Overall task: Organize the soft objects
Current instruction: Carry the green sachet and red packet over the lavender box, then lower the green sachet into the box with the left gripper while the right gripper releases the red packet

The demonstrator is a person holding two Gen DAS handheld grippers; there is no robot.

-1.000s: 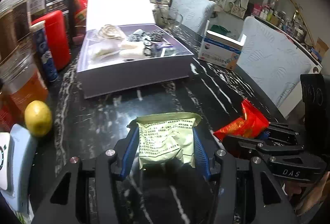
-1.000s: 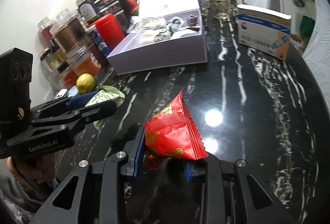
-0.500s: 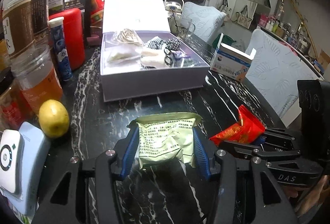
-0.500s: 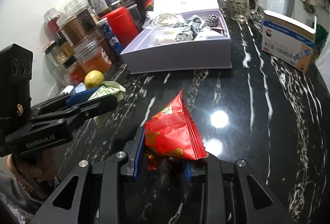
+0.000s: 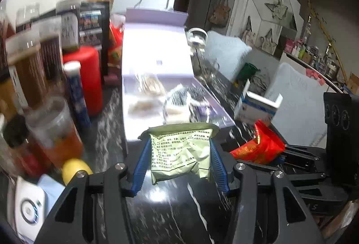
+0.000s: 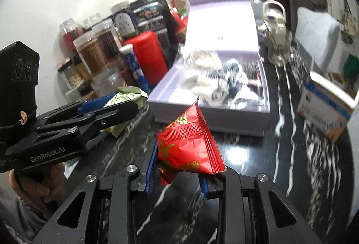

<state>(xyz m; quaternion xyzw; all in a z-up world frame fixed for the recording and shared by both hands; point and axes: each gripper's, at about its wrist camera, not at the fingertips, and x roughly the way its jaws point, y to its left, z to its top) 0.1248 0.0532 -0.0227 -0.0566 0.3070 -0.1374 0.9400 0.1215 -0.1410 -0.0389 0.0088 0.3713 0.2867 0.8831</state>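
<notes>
Both packets are in the air, carried toward the open lilac cardboard box [image 6: 215,119] on the black marble-veined bench [image 6: 280,176]. The left gripper [image 5: 180,159] has its jaws clamped on the flanks of a pale green crinkled foil sachet with printed text [image 5: 179,154], held upright just short of the box's near wall. The right gripper [image 6: 178,173] has its jaws clamped on the lower end of a red foil snack packet with gold print [image 6: 188,143], its serrated tip pointing up toward the box. The box already holds white and dark patterned soft items in clear wrapping [image 6: 215,77].

This looks like the transport step. The next move calls for bringing each packet over the rim above a free spot, lowering it, then parting the jaws, with the two grippers kept apart since they ride close together.
</notes>
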